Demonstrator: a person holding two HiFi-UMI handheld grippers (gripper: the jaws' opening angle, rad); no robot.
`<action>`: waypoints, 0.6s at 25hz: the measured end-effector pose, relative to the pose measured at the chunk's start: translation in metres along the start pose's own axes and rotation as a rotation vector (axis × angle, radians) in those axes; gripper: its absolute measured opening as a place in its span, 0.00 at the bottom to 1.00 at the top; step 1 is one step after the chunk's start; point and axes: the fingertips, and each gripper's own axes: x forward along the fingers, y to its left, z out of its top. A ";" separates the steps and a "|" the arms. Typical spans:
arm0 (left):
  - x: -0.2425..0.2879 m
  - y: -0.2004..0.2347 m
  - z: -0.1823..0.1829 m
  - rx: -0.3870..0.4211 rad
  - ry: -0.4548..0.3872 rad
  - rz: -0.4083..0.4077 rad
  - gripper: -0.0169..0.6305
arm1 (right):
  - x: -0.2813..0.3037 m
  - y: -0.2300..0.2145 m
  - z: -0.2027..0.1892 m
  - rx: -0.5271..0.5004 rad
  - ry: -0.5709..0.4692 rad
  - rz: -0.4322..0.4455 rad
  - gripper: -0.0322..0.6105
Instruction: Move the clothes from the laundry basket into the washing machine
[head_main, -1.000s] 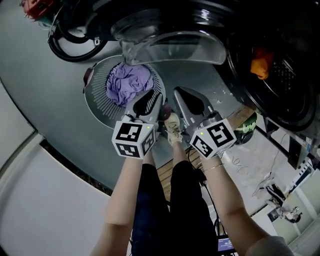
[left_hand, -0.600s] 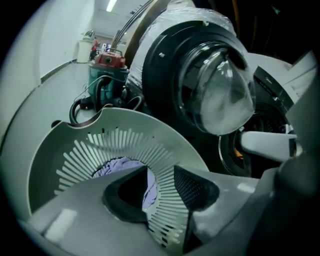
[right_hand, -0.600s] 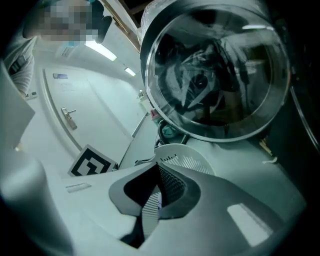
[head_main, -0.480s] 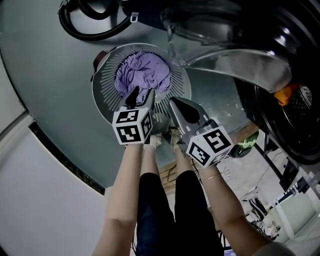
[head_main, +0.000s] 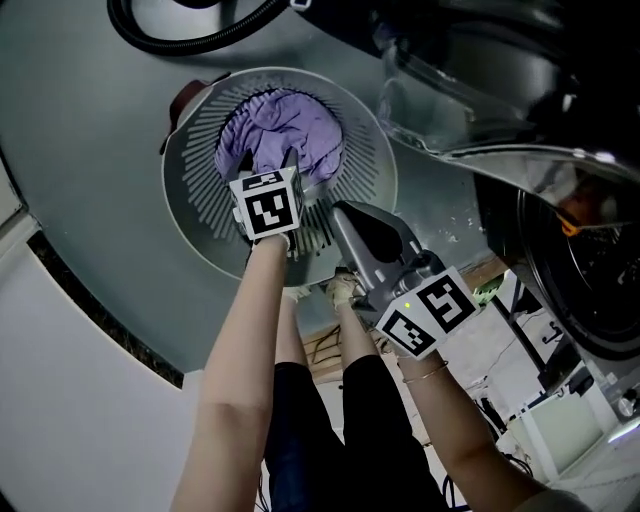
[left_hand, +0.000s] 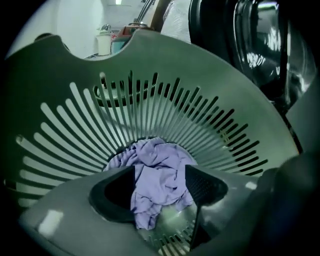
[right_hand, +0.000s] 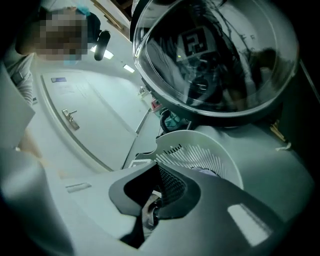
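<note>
Purple garment (head_main: 285, 135) is seen bunched in the white laundry basket (head_main: 200, 215), with the left gripper (head_main: 268, 165) pointed down into it. Left gripper view: fingers (left_hand: 205, 187) are spread, the garment framed between them, not pinched. Right gripper view: right gripper (right_hand: 155, 180) fingers are pressed together on nothing, the basket beyond.

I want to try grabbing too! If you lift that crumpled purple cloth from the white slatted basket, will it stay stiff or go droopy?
Probably droopy: the crumpled purple cloth lies in soft folds, so it should sag when lifted. It looks thin, so likely light. A corner might catch in the slots of the white slatted basket.
</note>
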 end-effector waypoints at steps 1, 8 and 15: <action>0.009 0.001 -0.005 0.007 0.015 0.004 0.49 | 0.000 -0.001 -0.002 0.009 -0.004 0.003 0.09; 0.052 0.020 -0.036 -0.005 0.096 0.028 0.50 | 0.000 -0.001 -0.008 0.052 -0.017 0.027 0.09; 0.072 0.034 -0.061 -0.045 0.139 0.023 0.50 | 0.002 -0.004 -0.012 0.060 -0.029 0.047 0.09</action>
